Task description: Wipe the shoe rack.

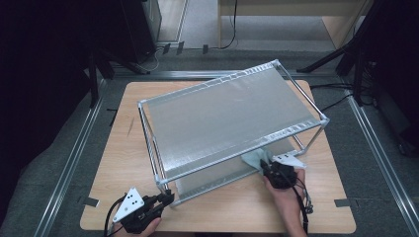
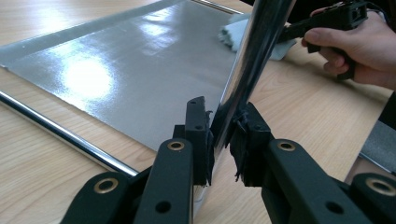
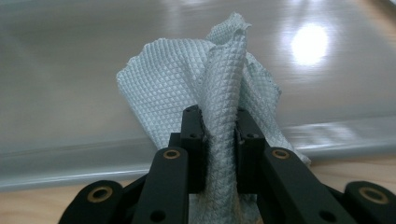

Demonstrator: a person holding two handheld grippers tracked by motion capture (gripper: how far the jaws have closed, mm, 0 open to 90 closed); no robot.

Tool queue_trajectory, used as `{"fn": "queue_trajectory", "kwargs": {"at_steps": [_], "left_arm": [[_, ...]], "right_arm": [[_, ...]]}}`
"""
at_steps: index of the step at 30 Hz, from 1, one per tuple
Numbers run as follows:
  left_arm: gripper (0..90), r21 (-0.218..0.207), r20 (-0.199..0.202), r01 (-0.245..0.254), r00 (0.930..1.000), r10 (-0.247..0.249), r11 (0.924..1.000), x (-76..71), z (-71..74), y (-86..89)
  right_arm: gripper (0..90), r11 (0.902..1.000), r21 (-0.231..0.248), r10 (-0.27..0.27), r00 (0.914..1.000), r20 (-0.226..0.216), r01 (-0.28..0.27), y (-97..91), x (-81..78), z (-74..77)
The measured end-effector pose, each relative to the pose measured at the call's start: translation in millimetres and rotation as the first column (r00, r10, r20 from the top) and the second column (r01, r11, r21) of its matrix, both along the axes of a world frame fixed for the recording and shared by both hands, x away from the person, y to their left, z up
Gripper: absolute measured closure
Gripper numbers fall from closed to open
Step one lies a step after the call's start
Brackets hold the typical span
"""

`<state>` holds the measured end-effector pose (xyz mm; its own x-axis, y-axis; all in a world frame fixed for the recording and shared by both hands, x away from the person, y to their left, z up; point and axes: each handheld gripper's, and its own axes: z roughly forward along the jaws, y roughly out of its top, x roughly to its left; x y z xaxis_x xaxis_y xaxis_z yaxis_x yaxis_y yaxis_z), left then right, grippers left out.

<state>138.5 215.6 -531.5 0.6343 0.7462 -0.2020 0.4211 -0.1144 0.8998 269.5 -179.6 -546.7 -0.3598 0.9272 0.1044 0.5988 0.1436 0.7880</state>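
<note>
A chrome two-shelf rack (image 1: 232, 116) stands at an angle on the wooden table (image 1: 121, 148). At its near left corner my left gripper (image 1: 168, 198) is shut on the rack's upright leg (image 2: 252, 60), with the pads pressed on the tube from both sides (image 2: 224, 126). At the near right, my right gripper (image 1: 264, 167) is shut on a pale blue-green waffle cloth (image 3: 187, 79), which stands bunched between the jaws (image 3: 219, 123). The cloth (image 1: 254, 159) rests on the edge of the grey lower shelf (image 3: 70, 70). The left gripper view also has the cloth (image 2: 233, 33) and the right hand behind the leg.
The upper shelf overhangs most of the lower shelf (image 2: 130, 70). A chrome rail (image 2: 60, 133) runs along the lower shelf's side. Bare table lies in front of the rack (image 1: 237, 207) and to its left. Metal floor rails (image 1: 74, 158) and dark stands ring the table.
</note>
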Motion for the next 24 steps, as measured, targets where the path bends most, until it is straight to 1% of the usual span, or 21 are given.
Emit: {"fn": "queue_trajectory", "kwargs": {"at_steps": [3, 5, 7, 9, 11, 12, 13, 15, 16, 17, 18, 19, 20, 22, 23, 24], "left_arm": [[78.1, 0.005, 0.005, 0.023, 0.9997, -0.023, 0.9997, -2.6, 0.1, -9.7], [78.2, 0.007, 0.013, 0.04, 0.9991, -0.04, 0.9992, -4.4, -0.2, -17.5], [78.3, 0.007, 0.014, 0.055, 0.9984, -0.055, 0.9985, -5.9, -0.3, -24.5], [78.2, 0.002, 0.014, 0.067, 0.9977, -0.067, 0.9978, -6.6, -0.6, -28.8], [78.1, -0.002, 0.011, 0.076, 0.997, -0.076, 0.9971, -7.3, -0.9, -31.4], [78.0, -0.004, 0.014, 0.081, 0.9966, -0.081, 0.9967, -7.6, -1.1, -32.7], [78.0, -0.003, 0.013, 0.086, 0.9962, -0.086, 0.9963, -8.1, -1.0, -33.8], [78.1, 0.003, 0.019, 0.092, 0.9956, -0.092, 0.9957, -8.7, -0.9, -34.7], [78.2, 0.007, 0.019, 0.094, 0.9954, -0.094, 0.9955, -8.9, -0.8, -34.3], [78.3, 0.007, 0.019, 0.095, 0.9953, -0.096, 0.9954, -8.8, -0.7, -33.8], [78.3, 0.008, 0.019, 0.097, 0.9951, -0.097, 0.9953, -8.8, -0.6, -33.2], [78.4, 0.009, 0.02, 0.096, 0.9952, -0.096, 0.9954, -9.0, -0.6, -32.9], [78.5, 0.009, 0.02, 0.095, 0.9953, -0.095, 0.9955, -9.0, -0.5, -32.6], [78.4, 0.006, 0.018, 0.098, 0.995, -0.098, 0.9952, -8.6, -0.7, -32.1], [78.4, 0.007, 0.019, 0.097, 0.9951, -0.097, 0.9952, -8.6, -0.7, -32.0], [78.4, 0.006, 0.019, 0.098, 0.995, -0.098, 0.9951, -8.5, -0.8, -31.8]], "right_arm": [[77.8, 0.9988, 0.004, 0.05, 0.9988, 0.0, -0.05, 23.0, -9.2, -0.6], [77.9, 0.9956, 0.01, 0.093, 0.9956, -0.005, -0.093, 38.4, -15.8, -1.2], [77.8, 0.9902, 0.01, 0.139, 0.9902, -0.006, -0.139, 54.4, -23.0, -2.0], [77.8, 0.9823, 0.014, 0.187, 0.9824, -0.01, -0.187, 70.3, -30.8, -2.6], [77.7, 0.9696, 0.022, 0.244, 0.9696, -0.019, -0.244, 86.6, -39.2, -3.1], [77.6, 0.9597, 0.024, 0.281, 0.9596, -0.02, -0.28, 94.7, -43.6, -3.2], [77.5, 0.9473, 0.031, 0.319, 0.9473, -0.024, -0.319, 102.8, -48.1, -3.4], [77.3, 0.9181, 0.035, 0.396, 0.9181, -0.023, -0.395, 117.5, -56.7, -4.2], [77.3, 0.9107, 0.019, 0.413, 0.9107, -0.015, -0.413, 123.0, -60.2, -4.2], [77.4, 0.9076, 0.002, 0.42, 0.9076, -0.005, -0.42, 126.0, -61.7, -4.3], [77.4, 0.9074, -0.005, 0.42, 0.9074, -0.003, -0.42, 126.2, -61.0, -4.4], [77.6, 0.9087, -0.001, 0.417, 0.9087, -0.004, -0.417, 123.3, -58.2, -4.5], [77.8, 0.9151, 0.01, 0.403, 0.915, -0.011, -0.403, 118.6, -54.5, -4.7], [77.9, 0.9345, 0.014, 0.356, 0.9344, -0.017, -0.356, 103.7, -44.2, -4.9], [77.9, 0.9447, 0.01, 0.328, 0.9446, -0.014, -0.328, 93.8, -37.8, -4.5], [77.8, 0.9549, -0.005, 0.297, 0.9549, -0.014, -0.297, 83.4, -31.7, -3.6]]}}
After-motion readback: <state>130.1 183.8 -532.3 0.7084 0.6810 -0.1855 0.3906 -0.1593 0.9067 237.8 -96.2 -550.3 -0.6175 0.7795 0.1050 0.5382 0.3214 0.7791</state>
